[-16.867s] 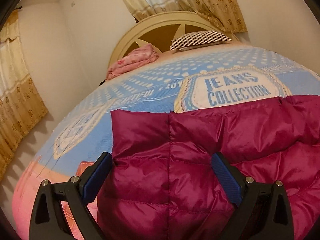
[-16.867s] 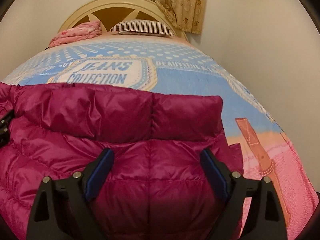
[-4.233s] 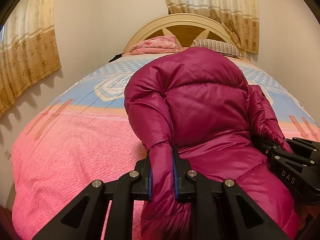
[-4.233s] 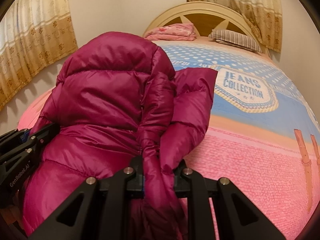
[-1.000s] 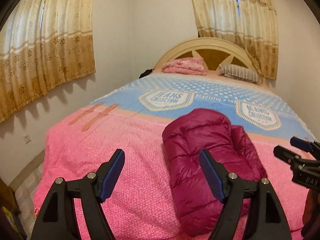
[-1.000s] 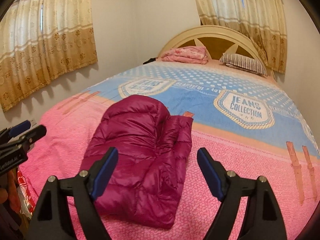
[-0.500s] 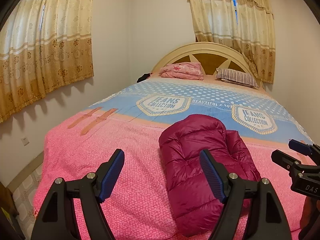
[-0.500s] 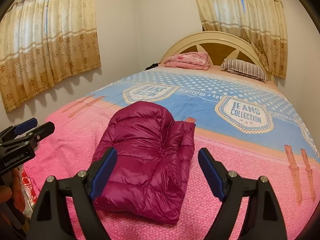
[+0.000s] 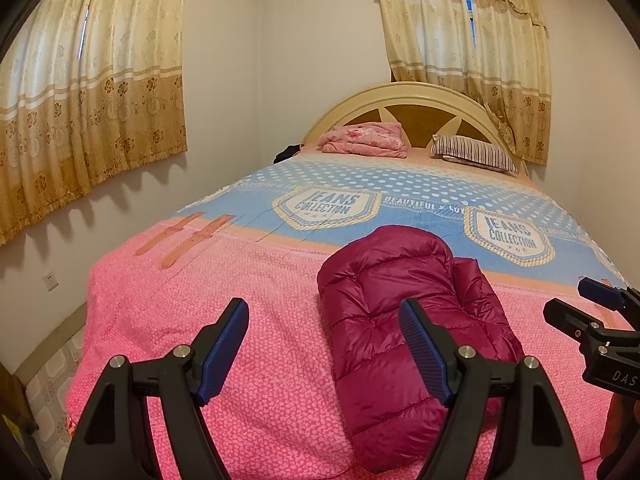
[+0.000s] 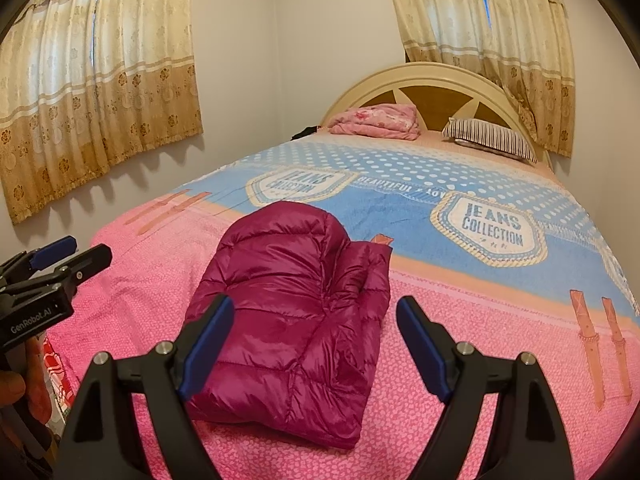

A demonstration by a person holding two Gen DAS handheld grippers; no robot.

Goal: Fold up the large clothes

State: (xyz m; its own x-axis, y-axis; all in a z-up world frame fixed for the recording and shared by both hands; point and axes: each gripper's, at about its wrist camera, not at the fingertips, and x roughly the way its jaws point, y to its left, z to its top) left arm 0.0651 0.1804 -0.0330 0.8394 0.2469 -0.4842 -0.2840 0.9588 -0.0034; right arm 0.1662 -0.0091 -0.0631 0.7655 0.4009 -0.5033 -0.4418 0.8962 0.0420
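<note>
Now magenta puffer jacket folded compact on pink bedspread, left tool and right tool both agape, empty

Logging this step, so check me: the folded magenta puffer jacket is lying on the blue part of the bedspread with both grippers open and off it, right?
Not quite. The folded magenta puffer jacket lies on the pink part of the bedspread, only its far end reaching toward the blue section; the right wrist view shows this. The rest holds: the left gripper and right gripper have open jaws, off the jacket.
</note>
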